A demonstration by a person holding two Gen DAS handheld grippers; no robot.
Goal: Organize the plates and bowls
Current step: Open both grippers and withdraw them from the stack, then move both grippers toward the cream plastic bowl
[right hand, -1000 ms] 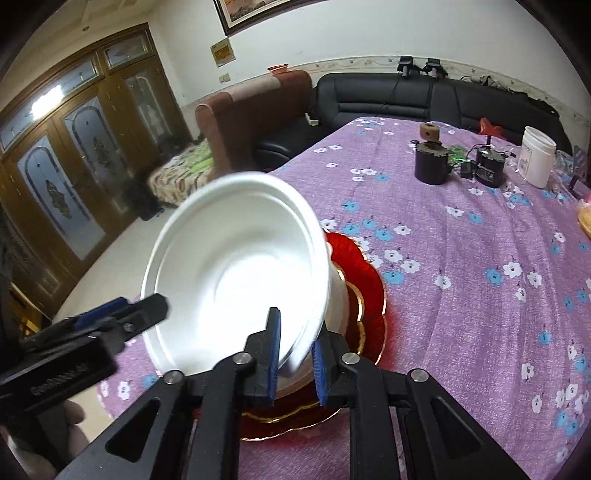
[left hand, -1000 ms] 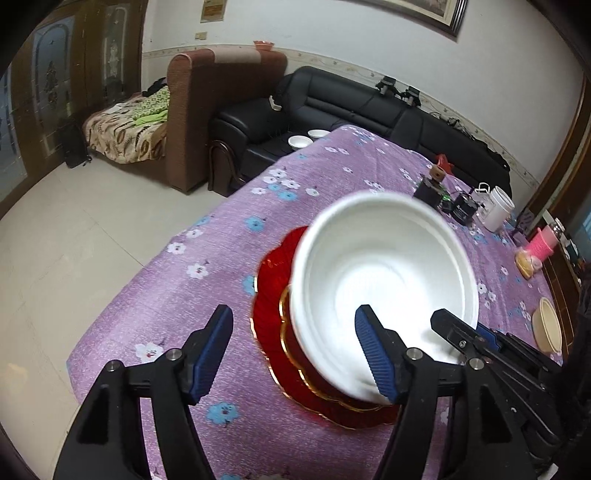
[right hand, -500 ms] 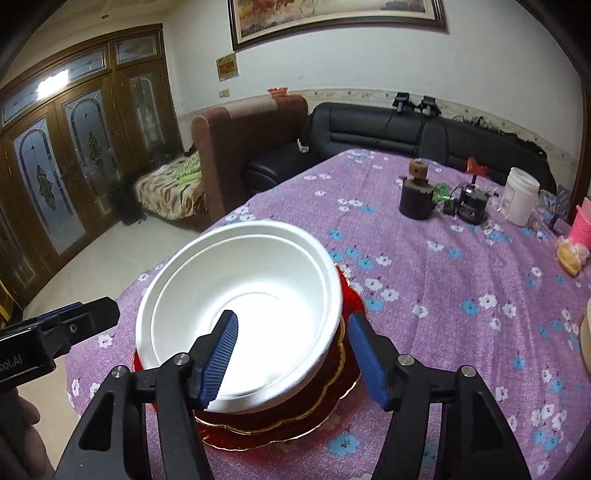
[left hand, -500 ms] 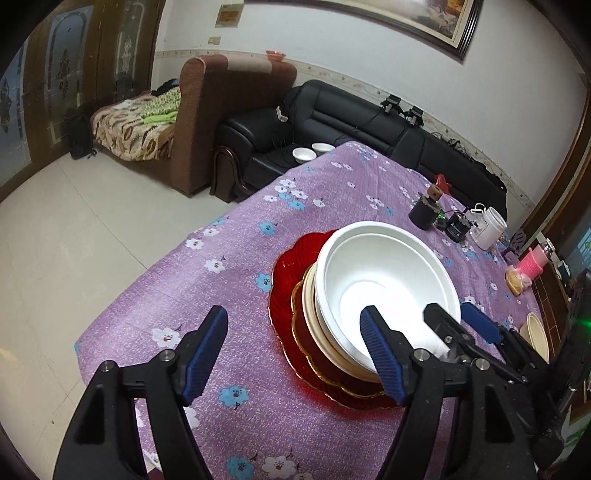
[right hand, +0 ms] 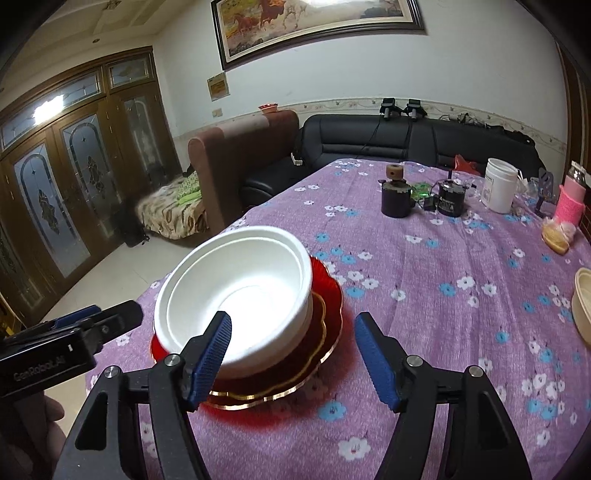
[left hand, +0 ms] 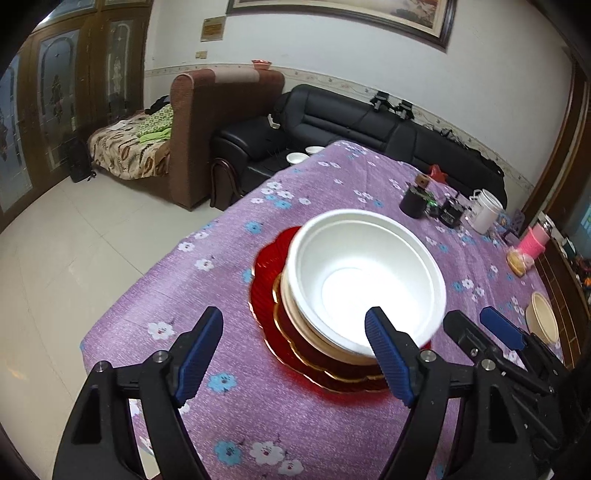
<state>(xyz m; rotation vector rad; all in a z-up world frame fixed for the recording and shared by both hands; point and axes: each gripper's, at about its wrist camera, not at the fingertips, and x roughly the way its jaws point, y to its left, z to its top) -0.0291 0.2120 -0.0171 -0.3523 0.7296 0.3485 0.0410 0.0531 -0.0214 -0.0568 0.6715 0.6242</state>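
- the only writing that reads is "genrobot.ai", in pale letters on the black body of the left gripper [right hand: 110, 317] as the right wrist view shows it; the small plaque on the wall is too blurred to read.
- the white bowl [left hand: 364, 280] sits on top of a stack near the counter's near corner: under it a cream bowl [left hand: 295, 314], then a dark red dish with a gold rim [left hand: 295, 339], then a wide red plate [left hand: 269, 266] flat on the cloth.
- one more cream bowl [left hand: 541, 321] stands apart at the right edge of the counter [left hand: 229, 280]; two small white bowls [left hand: 297, 158] lie on the black sofa [left hand: 369, 122] beyond it.
- left gripper [left hand: 295, 354]: its blue pads stand wide, jaws just opened further, nothing between them, the bowl stack just ahead.
- right gripper [right hand: 293, 358]: jaws wide, just opened, the white bowl free of its pads, its rim just ahead of the left pad.
- far end of the counter: two black pots [right hand: 397, 197], a white jar [right hand: 498, 184], a pink cup [right hand: 570, 201].
- the counter wears a purple cloth with blue and white flowers; pale tiled floor, brown sofa [right hand: 243, 155], wooden glass doors [right hand: 74, 177], a framed horse painting [right hand: 314, 22].
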